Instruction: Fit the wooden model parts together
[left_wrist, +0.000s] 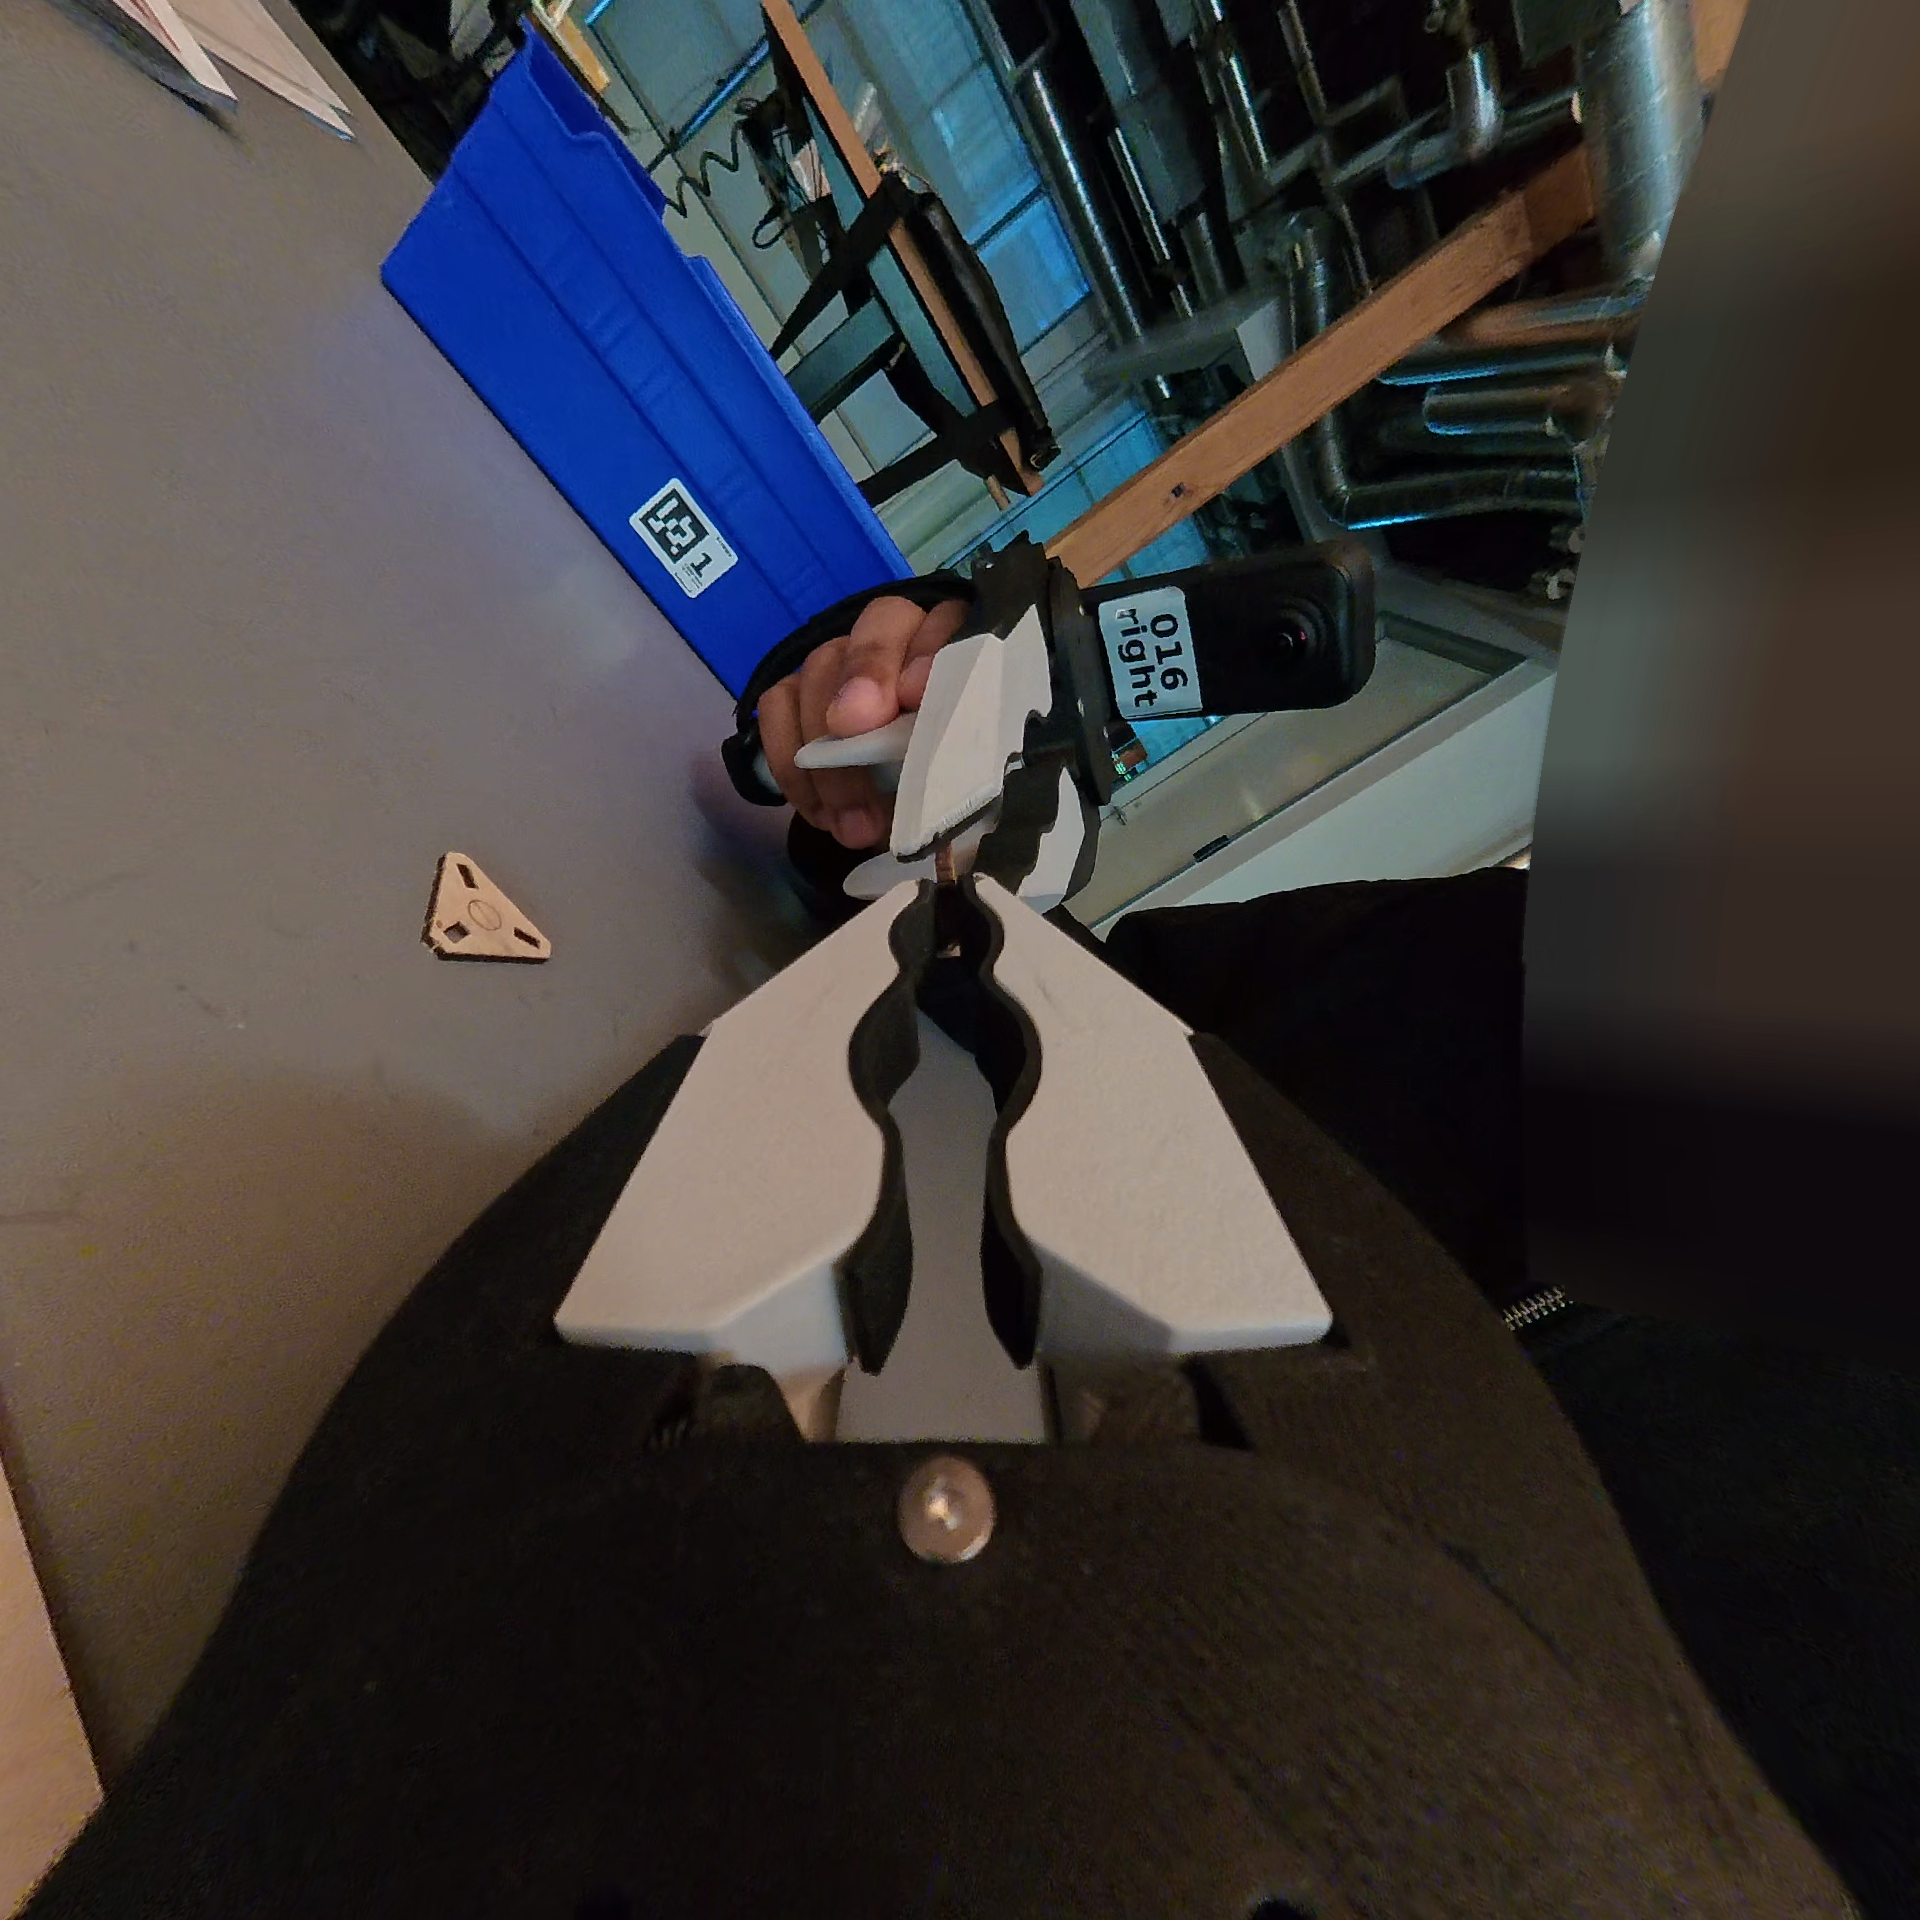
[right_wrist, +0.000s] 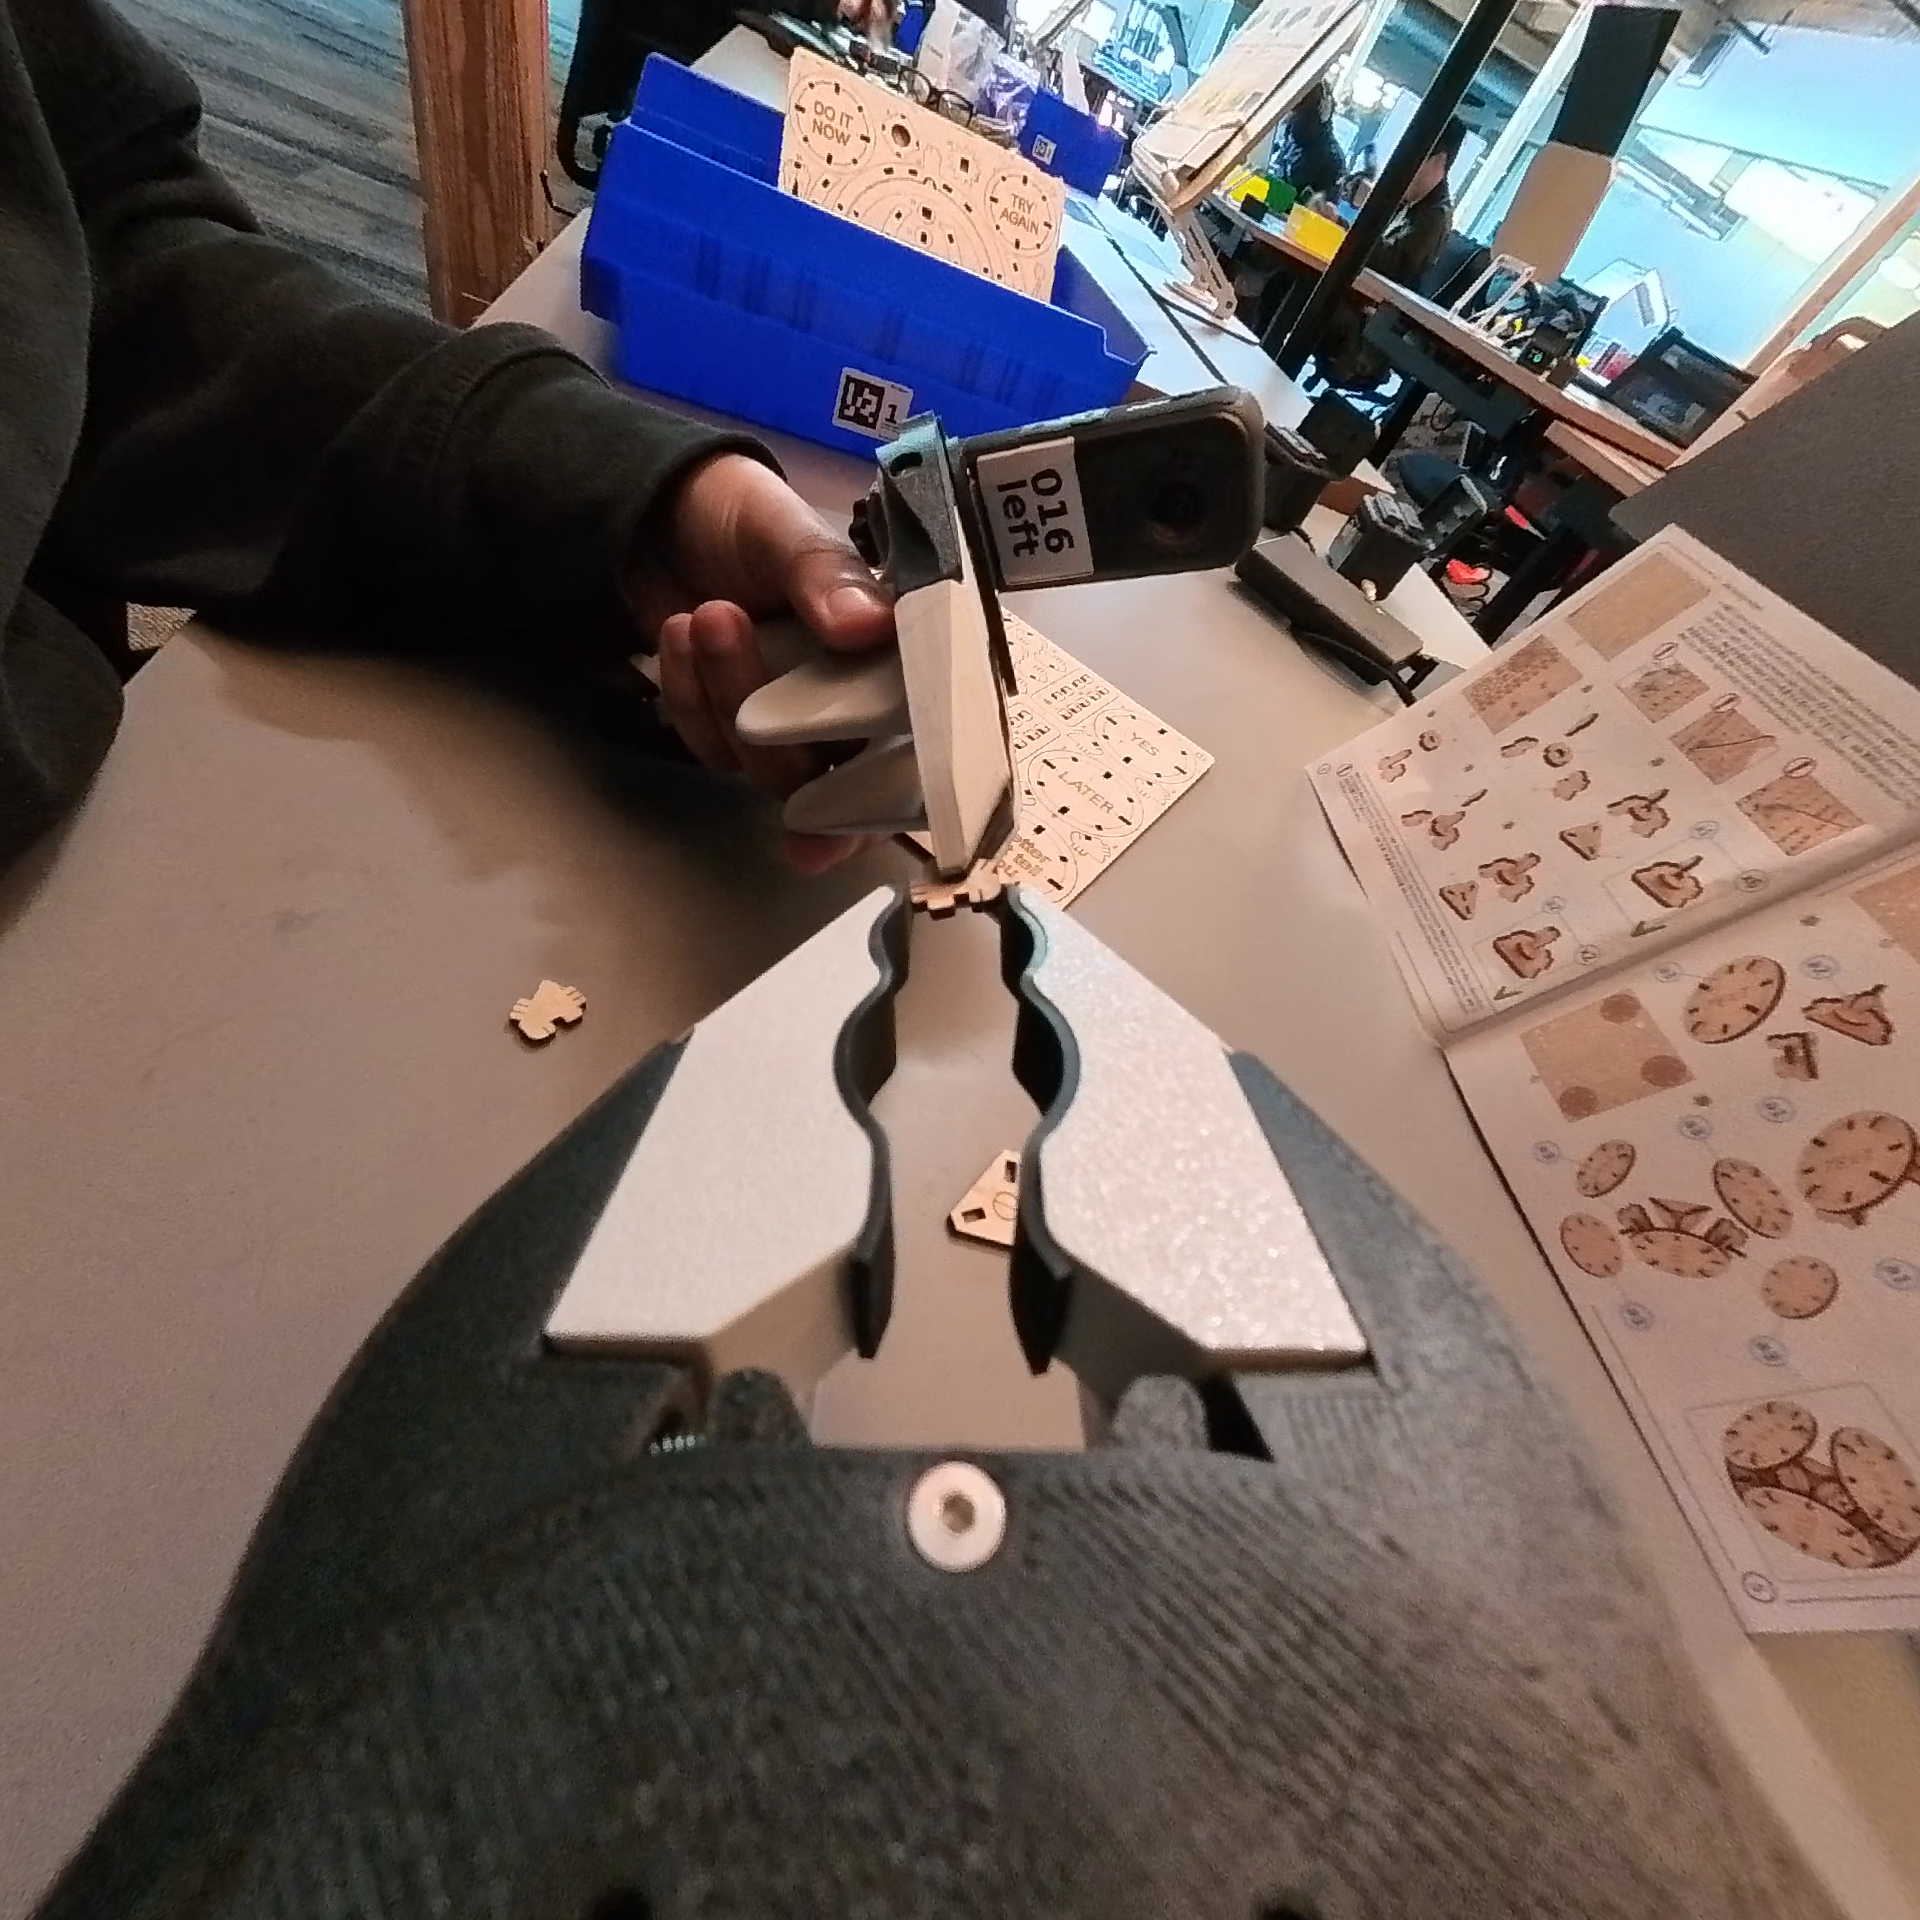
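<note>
Both grippers meet above the grey table (right_wrist: 312, 1039) on one small notched plywood piece (right_wrist: 951, 896): the right gripper (right_wrist: 951, 920) pinches it across its flat width, and the left gripper (left_wrist: 948, 914) has its tips pressed together on the thin edge. It looks like a hand-over or a re-grip in the air, though the contact is small in both views. A triangular plywood plate (left_wrist: 483, 914) and a second notched piece (right_wrist: 549, 1010) lie loose on the table, near the open instruction booklet (right_wrist: 1662, 935).
</note>
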